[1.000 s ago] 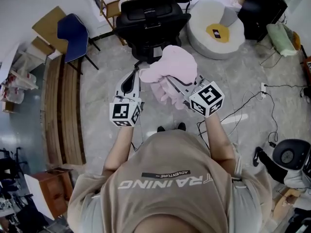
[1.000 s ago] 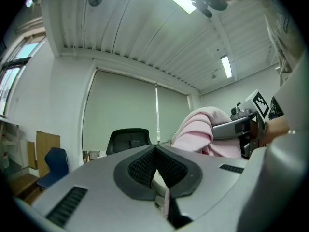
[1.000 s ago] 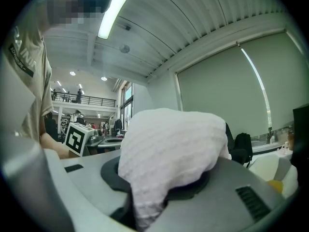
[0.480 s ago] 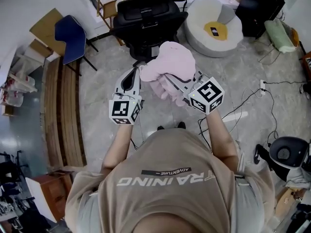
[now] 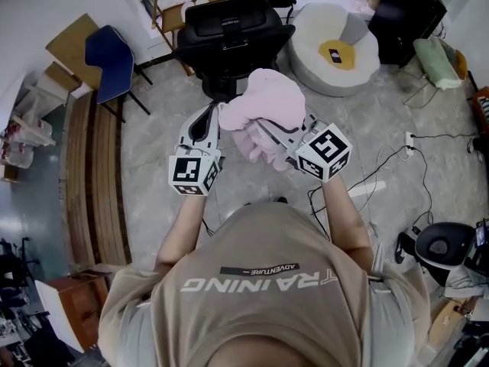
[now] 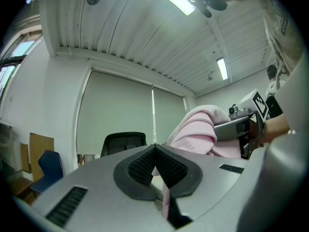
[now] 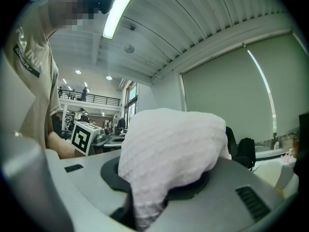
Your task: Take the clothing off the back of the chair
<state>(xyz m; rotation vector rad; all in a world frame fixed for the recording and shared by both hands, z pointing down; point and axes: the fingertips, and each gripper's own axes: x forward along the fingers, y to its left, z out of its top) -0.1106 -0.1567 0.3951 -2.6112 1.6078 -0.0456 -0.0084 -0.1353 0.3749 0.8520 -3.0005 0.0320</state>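
Left tool (image 5: pixel 216 115) and right tool (image 5: pixel 260 125) each clenched on pink clothing (image 5: pixel 273 98) bunched between them, well clear of black chair (image 5: pixel 229 33)

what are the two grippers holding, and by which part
Both hold the pink garment: the left gripper pinches a thin edge of it, and the right gripper clamps a thick bunched fold.

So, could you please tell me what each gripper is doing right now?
Left gripper: shut on the pink garment.
Right gripper: shut on the same pink garment, which drapes over its jaws.
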